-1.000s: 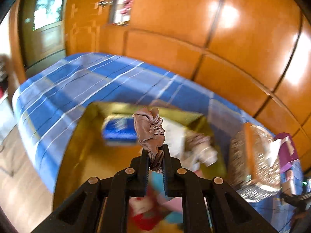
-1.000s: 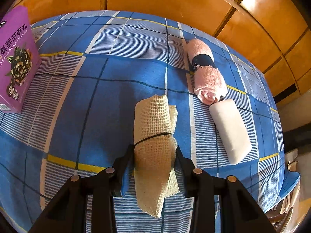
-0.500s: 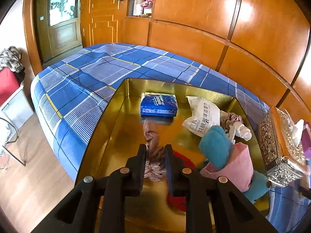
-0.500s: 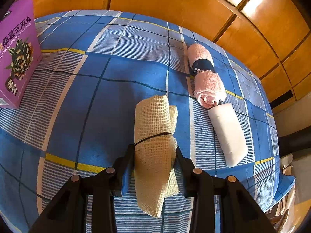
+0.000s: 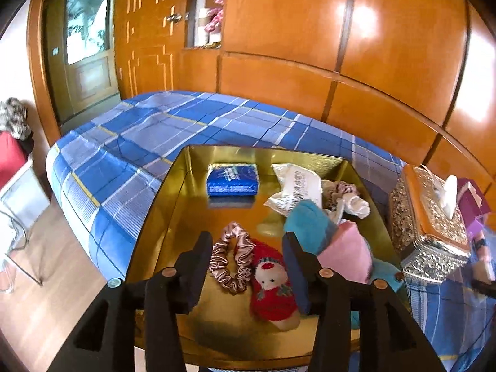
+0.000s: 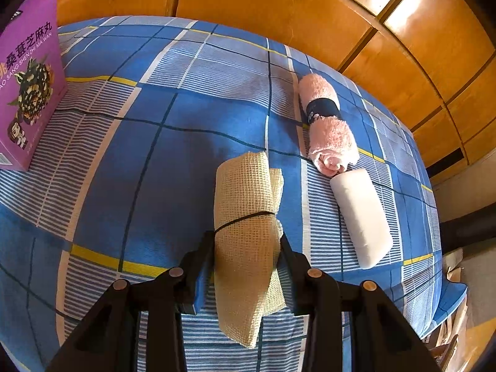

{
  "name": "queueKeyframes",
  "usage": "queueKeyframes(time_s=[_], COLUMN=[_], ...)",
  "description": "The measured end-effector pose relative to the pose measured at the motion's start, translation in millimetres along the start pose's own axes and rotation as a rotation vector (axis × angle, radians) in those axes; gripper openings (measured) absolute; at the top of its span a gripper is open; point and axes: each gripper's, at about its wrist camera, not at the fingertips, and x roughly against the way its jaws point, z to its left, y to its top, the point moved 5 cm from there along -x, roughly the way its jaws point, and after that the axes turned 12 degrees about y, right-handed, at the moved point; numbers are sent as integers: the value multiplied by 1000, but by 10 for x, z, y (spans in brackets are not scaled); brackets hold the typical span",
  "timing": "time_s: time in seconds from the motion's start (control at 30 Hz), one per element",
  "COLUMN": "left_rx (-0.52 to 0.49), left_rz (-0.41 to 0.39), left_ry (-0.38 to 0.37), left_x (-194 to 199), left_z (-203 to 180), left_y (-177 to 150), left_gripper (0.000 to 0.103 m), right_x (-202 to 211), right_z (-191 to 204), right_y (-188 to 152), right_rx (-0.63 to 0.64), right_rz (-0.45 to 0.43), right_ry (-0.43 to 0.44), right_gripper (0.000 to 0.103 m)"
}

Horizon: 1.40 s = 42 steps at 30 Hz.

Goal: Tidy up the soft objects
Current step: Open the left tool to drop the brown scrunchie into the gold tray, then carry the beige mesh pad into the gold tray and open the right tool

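Note:
In the left wrist view a pink satin scrunchie [image 5: 231, 259] lies on the floor of a gold tray [image 5: 173, 204], touching a red plush toy [image 5: 271, 282]. My left gripper [image 5: 248, 248] hangs above them with its jaws opening and nothing pressed between the pads. Also in the tray are a blue tissue pack [image 5: 233, 179], a white packet [image 5: 296, 190], a teal and pink cloth [image 5: 328, 241] and a white sock bundle [image 5: 356, 206]. In the right wrist view my right gripper [image 6: 246, 248] is shut on a beige mesh cloth roll [image 6: 245, 210] tied with a black band.
The tray sits on a blue plaid bed [image 5: 130, 152] against orange wood panels. An ornate tissue box [image 5: 427, 220] stands right of the tray. A pink towel roll [image 6: 328, 127], a white roll [image 6: 361, 217] and a purple box [image 6: 28, 83] lie on the bedspread [image 6: 155, 167].
The left gripper has let go of the scrunchie, which now lies in the tray, and its jaws have spread apart. The right gripper still holds the beige roll unmoved.

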Motion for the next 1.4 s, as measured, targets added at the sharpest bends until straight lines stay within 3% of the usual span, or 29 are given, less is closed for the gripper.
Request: queueKeyframes(time_s=[0.13,0.5,0.7,0.9,1.03,1.17,1.3,1.4], left_rx=[-39,-162,-208,-240,-247,-253,-244,-232], left_rz=[-30,-138,-168,-182,-181,-180,-173,-169], left_ry=[-16,-35,-52,-68,-72,-71,-60,-47], left_x=[119,458,577,626,630,629,606,591], left_z=[-90,-376,-498,-577,-605,-612,-557,-482], left_y=[12,51,14,-35,-59,-80,-86,-82], left_gripper=[60,63,63,63,63,63,63,63], right_x=[-3,-61,6,460,961,1522,1908,1983], right_z=[-61,-94,-69,175,619,1306,2094,2686], right_y=[17,191,602,1196,1602,1890,1892,1708], right_rx=[-42,-121,-163,-111,-32,127,290,412], right_rz=[6,29,-20,-143,-256,-361,-401,-359], right_ry=[31,73,148,199,261,359,500,598], right_gripper=[36,33,33,33,33,33,33,33])
